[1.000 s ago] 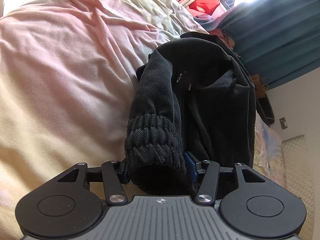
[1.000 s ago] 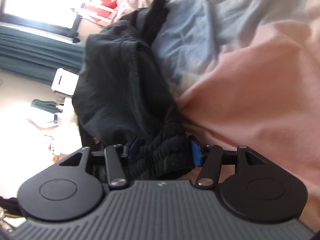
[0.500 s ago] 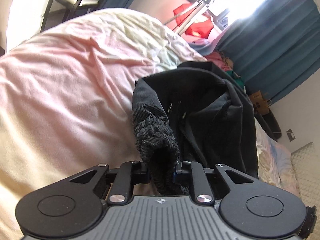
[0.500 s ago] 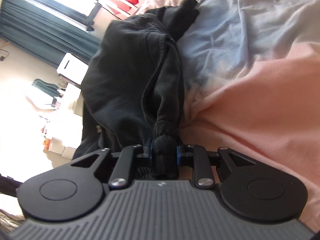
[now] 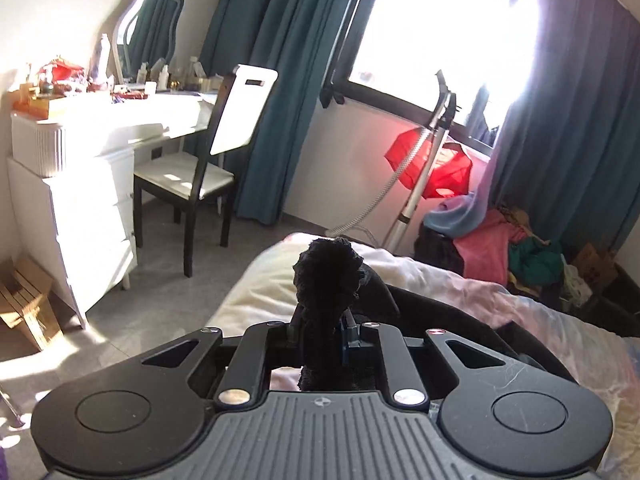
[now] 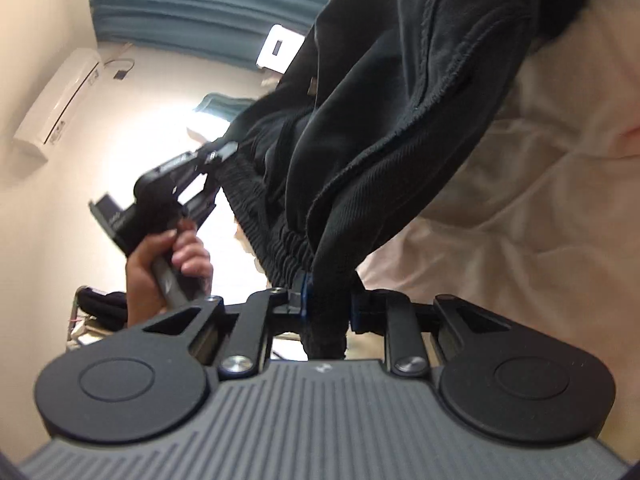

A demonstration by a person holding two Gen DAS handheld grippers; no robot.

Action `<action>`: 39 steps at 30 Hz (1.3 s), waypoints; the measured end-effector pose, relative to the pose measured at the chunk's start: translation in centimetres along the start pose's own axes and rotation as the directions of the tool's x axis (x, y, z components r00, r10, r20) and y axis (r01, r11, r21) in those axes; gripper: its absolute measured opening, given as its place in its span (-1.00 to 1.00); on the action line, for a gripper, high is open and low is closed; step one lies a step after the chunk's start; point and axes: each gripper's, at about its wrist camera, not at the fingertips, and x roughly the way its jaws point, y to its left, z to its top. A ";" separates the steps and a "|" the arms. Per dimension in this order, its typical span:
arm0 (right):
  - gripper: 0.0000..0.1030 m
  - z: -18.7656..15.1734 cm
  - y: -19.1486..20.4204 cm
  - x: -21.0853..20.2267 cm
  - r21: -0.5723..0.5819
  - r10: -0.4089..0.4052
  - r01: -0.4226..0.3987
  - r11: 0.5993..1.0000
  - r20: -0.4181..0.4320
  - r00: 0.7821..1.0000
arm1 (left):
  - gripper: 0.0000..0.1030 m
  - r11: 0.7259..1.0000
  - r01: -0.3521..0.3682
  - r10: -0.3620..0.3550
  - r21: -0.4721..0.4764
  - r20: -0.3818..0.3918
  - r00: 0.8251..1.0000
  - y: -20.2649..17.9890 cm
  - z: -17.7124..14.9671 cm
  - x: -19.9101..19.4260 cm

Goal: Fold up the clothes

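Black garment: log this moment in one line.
left claw: shut on black garment | right claw: shut on black garment | garment: lifted above bed

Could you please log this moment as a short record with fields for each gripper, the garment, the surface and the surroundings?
left gripper: shut on the black garment's ribbed elastic band
right gripper: shut on the same band, farther along
black garment: raised, hanging between the two grippers, its far part draped toward the bed
bed: pale pink and cream bedding, wrinkled
left hand: wrapped around the left gripper's handle, seen from the right wrist view
surroundings: white dresser, chair, teal curtains, bright window
fold status: not yet begun
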 end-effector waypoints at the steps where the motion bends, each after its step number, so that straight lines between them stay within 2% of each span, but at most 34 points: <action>1: -0.57 0.2 0.6 2.6 -0.009 0.024 -0.025 1.000 -0.030 0.999 | -0.70 0.999 -0.040 0.040 0.024 0.000 0.999 0.5 1.0 1.8; 3: -0.57 0.2 1.6 7.9 -0.047 0.058 -0.062 0.997 -0.090 0.994 | -0.69 0.990 -0.120 0.121 0.071 0.002 0.993 1.4 2.9 5.5; 5: -0.58 -0.1 1.7 12.3 -0.077 0.058 -0.069 0.995 -0.131 0.990 | -0.69 0.974 -0.196 0.197 0.114 0.003 0.980 2.3 4.6 9.3; 8: -0.58 0.4 0.2 17.0 -0.111 -0.034 0.016 0.994 -0.161 0.986 | -0.68 0.962 -0.246 0.255 0.117 -0.078 0.964 4.6 3.1 16.0; 11: -0.57 1.1 -1.2 19.2 -0.133 -0.096 0.071 0.989 -0.198 0.976 | -0.66 0.951 -0.281 0.296 0.129 -0.113 0.948 6.8 0.6 19.8; 15: -0.53 1.7 -0.9 19.2 -0.140 -0.092 0.060 0.988 -0.232 0.968 | -0.50 0.956 -0.275 0.287 0.106 -0.136 0.948 8.6 -1.1 20.9; 17: -0.45 1.9 -0.4 18.8 -0.152 -0.092 0.054 0.987 -0.254 0.963 | -0.34 0.950 -0.290 0.304 0.114 -0.127 0.944 8.4 -1.1 19.7; 18: -0.37 2.0 -0.2 18.5 -0.154 -0.088 0.047 0.987 -0.271 0.958 | -0.17 0.947 -0.298 0.312 0.119 -0.122 0.942 8.3 -1.1 19.2; 19: -0.20 1.9 0.5 17.5 -0.185 -0.101 0.053 0.981 -0.264 0.959 | 0.06 0.945 -0.304 0.318 0.122 -0.115 0.941 8.1 -1.0 18.5; 20: 0.08 1.8 1.3 16.4 -0.219 -0.116 0.059 0.974 -0.255 0.960 | 0.18 0.946 -0.301 0.314 0.123 -0.097 0.945 7.7 -1.0 17.3; 21: 0.22 1.7 2.0 15.4 -0.251 -0.129 0.066 0.966 -0.246 0.961 | 0.39 0.946 -0.299 0.309 0.124 -0.079 0.948 7.3 -0.9 16.0; 22: 0.43 1.6 2.7 14.3 -0.284 -0.143 0.073 0.956 -0.236 0.961 | 0.45 0.946 -0.297 0.306 0.126 -0.056 0.950 6.8 -0.9 14.8; 23: 0.54 1.5 3.5 13.2 -0.316 -0.156 0.079 0.945 -0.226 0.962 | 0.45 0.944 -0.300 0.305 0.134 -0.015 0.952 6.1 -1.1 13.2; 25: 0.59 1.3 4.9 11.1 -0.379 -0.182 0.094 0.921 -0.203 0.962 | 0.58 0.943 -0.296 0.295 0.151 0.033 0.955 4.3 -1.5 10.2; 27: 0.57 1.1 6.3 8.6 -0.438 -0.210 0.124 0.890 -0.154 0.965 | 0.58 0.949 -0.272 0.265 0.161 0.061 0.962 2.4 -2.2 7.2; 30: 0.57 0.9 8.4 2.7 -0.523 -0.279 0.258 0.812 0.039 0.959 | 0.59 0.962 -0.201 0.190 0.185 0.074 0.979 -1.1 -3.9 2.5; 34: 0.57 1.8 10.4 -5.7 -0.602 -0.302 0.390 0.697 0.247 0.921 | 0.63 0.966 -0.078 0.058 0.247 0.085 0.995 -6.8 -7.9 -4.0; 38: 0.57 0.1 12.1 -12.0 -0.661 -0.293 0.510 0.551 0.419 0.860 | 0.64 0.950 0.041 -0.072 0.309 0.089 0.993 -12.4 -11.9 -10.4; 39: 0.57 -0.5 11.9 -12.1 -0.674 -0.289 0.532 0.513 0.448 0.846 | 0.64 0.948 0.053 -0.087 0.315 0.096 0.992 -13.6 -13.0 -11.7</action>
